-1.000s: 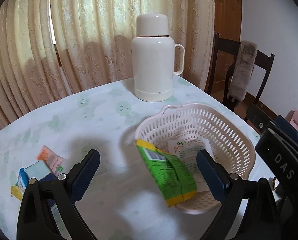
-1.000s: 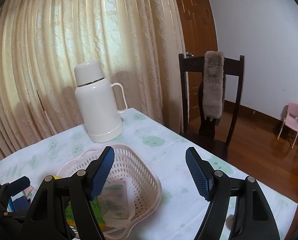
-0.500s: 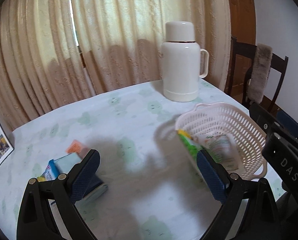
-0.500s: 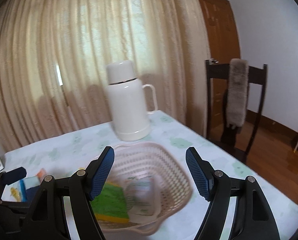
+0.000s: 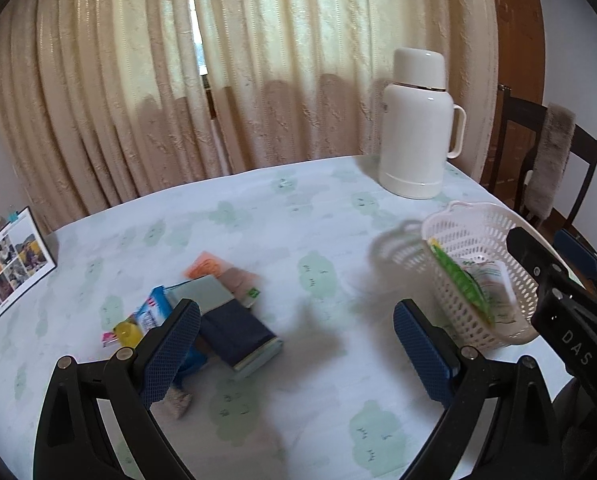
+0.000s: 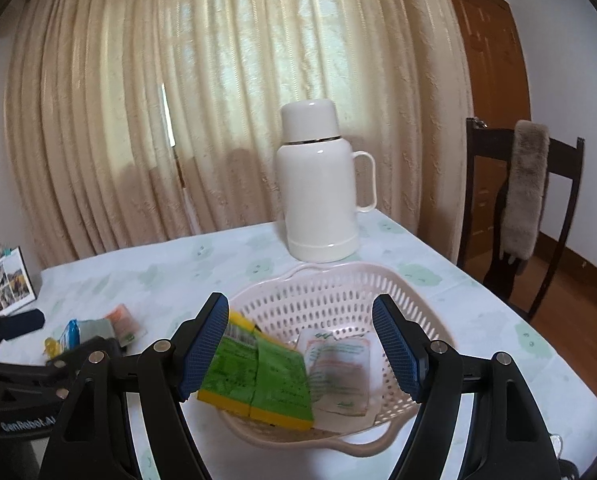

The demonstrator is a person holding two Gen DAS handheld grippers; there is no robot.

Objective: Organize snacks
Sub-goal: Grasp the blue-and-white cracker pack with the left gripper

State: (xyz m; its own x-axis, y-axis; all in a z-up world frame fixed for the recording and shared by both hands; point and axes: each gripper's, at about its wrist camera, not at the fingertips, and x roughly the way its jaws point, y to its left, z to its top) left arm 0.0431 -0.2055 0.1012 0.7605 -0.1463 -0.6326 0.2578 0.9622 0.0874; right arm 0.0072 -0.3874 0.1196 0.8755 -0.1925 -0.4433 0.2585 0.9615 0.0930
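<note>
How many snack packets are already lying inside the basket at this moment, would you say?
2: a green packet at the basket's left side and a white packet beside it, towards the middle. Others could lie hidden underneath.

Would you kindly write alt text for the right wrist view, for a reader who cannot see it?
The open, empty right gripper hovers over a pale pink perforated plastic basket holding a green-and-yellow snack packet and a white sachet. Behind it on the cloud-print tablecloth stands a white thermos jug; loose snacks lie at left.
</note>
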